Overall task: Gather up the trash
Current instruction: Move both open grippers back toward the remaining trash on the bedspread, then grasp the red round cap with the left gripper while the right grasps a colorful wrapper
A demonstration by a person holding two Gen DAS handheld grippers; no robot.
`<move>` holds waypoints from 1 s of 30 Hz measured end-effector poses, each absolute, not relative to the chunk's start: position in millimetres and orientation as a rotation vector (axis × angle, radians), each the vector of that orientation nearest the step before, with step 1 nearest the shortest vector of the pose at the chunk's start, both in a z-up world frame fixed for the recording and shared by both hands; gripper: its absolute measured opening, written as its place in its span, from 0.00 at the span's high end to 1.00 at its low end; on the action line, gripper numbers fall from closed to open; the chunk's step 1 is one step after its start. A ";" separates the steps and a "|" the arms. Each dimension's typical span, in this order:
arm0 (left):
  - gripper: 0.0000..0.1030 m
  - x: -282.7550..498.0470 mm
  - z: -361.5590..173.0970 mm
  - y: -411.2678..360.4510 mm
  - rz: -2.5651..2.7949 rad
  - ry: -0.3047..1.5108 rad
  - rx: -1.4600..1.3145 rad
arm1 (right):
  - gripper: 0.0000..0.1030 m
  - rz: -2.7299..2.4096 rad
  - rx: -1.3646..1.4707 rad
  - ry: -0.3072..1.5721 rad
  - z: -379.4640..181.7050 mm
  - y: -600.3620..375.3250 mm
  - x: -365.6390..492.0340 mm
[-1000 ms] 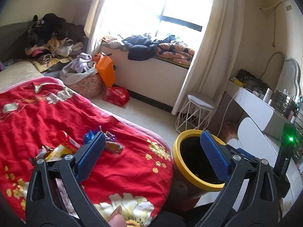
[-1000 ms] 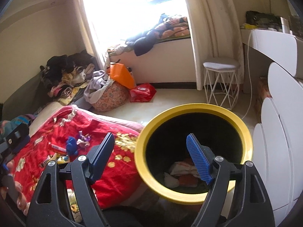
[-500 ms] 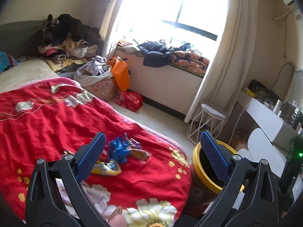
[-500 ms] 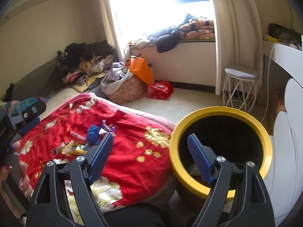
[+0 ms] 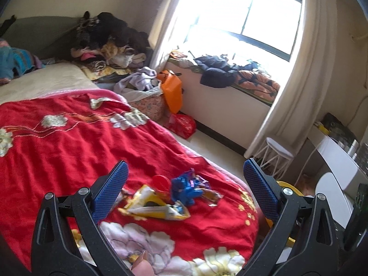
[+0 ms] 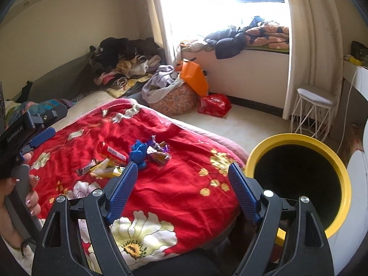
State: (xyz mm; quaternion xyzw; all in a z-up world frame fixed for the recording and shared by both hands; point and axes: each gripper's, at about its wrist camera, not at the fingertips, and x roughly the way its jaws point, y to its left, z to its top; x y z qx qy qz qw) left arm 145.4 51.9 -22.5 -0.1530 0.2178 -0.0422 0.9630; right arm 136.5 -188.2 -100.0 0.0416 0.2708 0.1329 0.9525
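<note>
A small heap of trash lies on the red flowered blanket: a crumpled blue wrapper, a red tube, a yellow packet and foil candy wrappers. The heap also shows in the right wrist view, with the blue wrapper and red tube. My left gripper is open and empty, hovering just short of the heap. My right gripper is open and empty over the blanket's foot end. The yellow-rimmed black bin stands to its right.
A white wire stool, a red bag and an orange bag stand on the floor by the window. A basket of clothes sits at the bed's far corner. A white dresser lines the right wall.
Both grippers have swung left, away from the bin and toward the bed. The trash heap now lies between my left fingers. The bin has slid to the right edge of both views.
</note>
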 end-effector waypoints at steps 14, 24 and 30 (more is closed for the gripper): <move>0.10 172.9 -61.7 91.0 -0.032 0.551 -0.355 | 0.24 0.308 0.067 0.644 -131.9 -153.1 196.4; 0.17 197.1 -83.6 69.1 -0.107 0.631 -0.325 | 0.39 0.317 0.131 0.772 -168.2 -144.1 244.7; 0.26 209.7 -89.6 59.1 -0.119 0.655 -0.287 | 0.53 0.341 0.182 0.823 -179.8 -138.5 265.0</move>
